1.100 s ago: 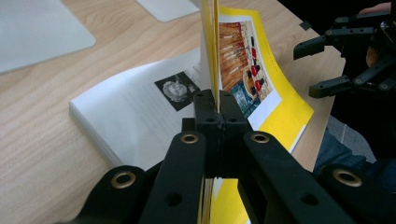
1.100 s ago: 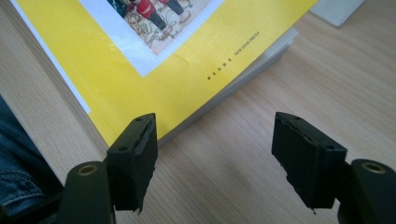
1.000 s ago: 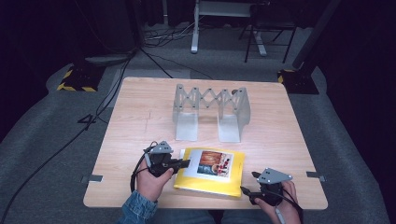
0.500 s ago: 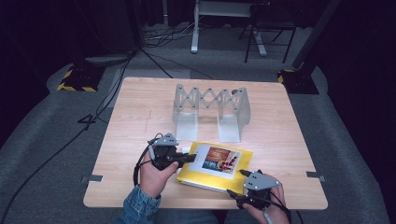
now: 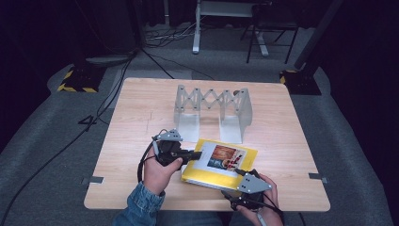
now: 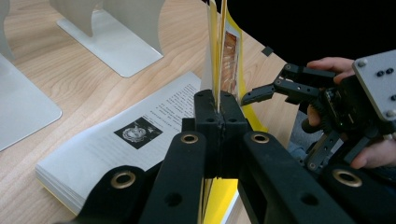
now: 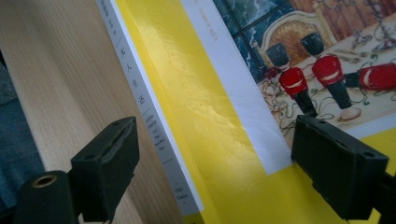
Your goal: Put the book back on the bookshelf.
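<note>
where dark floor surrounds, wood table (image 5: 141, 108) bears book (image 5: 207, 170) & rack (image 5: 211, 110).

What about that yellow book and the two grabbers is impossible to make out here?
- Book title: too small in the high view, cropped in the right gripper view.
- Page text: too small in the left gripper view.
- Right gripper jaw tips: hidden under its grey plate in the high view.

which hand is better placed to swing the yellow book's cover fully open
Left: the left gripper is shut on the yellow paperback book's lifted cover. The right gripper has just been opening, jaws astride the spine edge, gripping nothing.
</note>
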